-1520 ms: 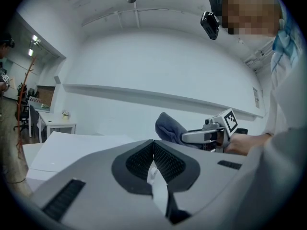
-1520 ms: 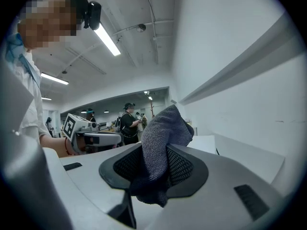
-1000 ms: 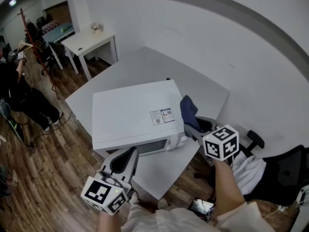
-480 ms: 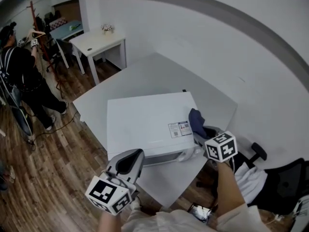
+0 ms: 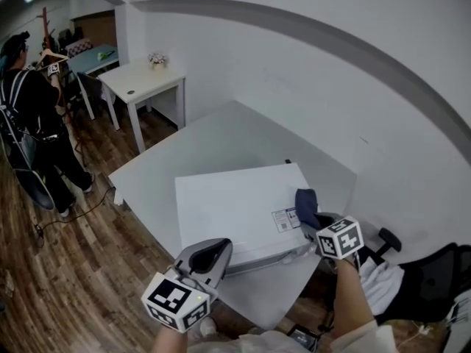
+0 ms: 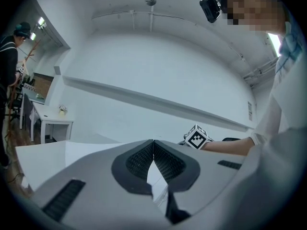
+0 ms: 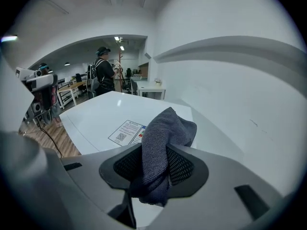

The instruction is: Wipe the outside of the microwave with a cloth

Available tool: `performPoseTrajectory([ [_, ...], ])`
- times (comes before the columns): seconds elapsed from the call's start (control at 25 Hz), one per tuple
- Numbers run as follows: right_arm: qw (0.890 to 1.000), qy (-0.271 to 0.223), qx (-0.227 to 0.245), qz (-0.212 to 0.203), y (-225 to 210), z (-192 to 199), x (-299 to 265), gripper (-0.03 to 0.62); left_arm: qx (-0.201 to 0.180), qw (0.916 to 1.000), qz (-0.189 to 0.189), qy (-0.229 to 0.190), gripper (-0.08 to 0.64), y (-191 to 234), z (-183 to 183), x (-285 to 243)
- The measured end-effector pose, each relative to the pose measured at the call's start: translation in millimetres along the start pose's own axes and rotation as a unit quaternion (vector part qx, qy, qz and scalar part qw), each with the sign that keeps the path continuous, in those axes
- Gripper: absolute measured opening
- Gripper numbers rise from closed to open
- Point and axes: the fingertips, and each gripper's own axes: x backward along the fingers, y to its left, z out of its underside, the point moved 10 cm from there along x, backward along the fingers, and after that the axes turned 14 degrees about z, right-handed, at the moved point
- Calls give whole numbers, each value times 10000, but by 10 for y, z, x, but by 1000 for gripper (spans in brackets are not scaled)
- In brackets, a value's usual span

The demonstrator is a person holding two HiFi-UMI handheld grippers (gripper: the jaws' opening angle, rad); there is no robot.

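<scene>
Microwave [image 5: 235, 201], white and boxy, sits on a large white table [image 5: 221, 134] set against a pale wall, its smooth top facing up. A small printed label [image 7: 127, 132] lies near the top's right edge. It carries a square QR-style code and blocks of fine print with a red and blue patch, but the writing is too small to read.

Just beside the label, a dark blue-grey cloth [image 7: 165, 138] stands bunched over that edge. The right gripper [image 5: 309, 223] pinches the cloth between its ribbed black pads, and folds spill above and below them.

The left gripper [image 6: 153, 145] is at the microwave's front, near the table's corner, its jaws pressed together on nothing.

Each gripper carries a cube with black-and-white square markers. Further off are a small white desk [image 5: 143, 76], a wooden floor [image 5: 73, 271] and a person in dark clothes [image 5: 33, 123].
</scene>
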Motion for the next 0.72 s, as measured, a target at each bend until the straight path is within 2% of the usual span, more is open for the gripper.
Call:
performPoseTrajectory([
  [0.2, 9996, -131, -194, 136, 57, 44, 41, 160, 17, 9998, 203, -46, 3, 113, -10, 109],
  [0.36, 9997, -186, -121, 117, 27, -72, 4, 160, 62, 9996, 268, -43, 3, 195, -65, 34],
  [0.48, 9998, -175, -91, 86, 67, -41, 10, 160, 198, 9993, 320, 33, 3, 196, 8, 9],
  [0.72, 9998, -183, -65, 55, 80, -57, 12, 160, 228, 9988, 412, 111, 3, 179, 53, -20],
])
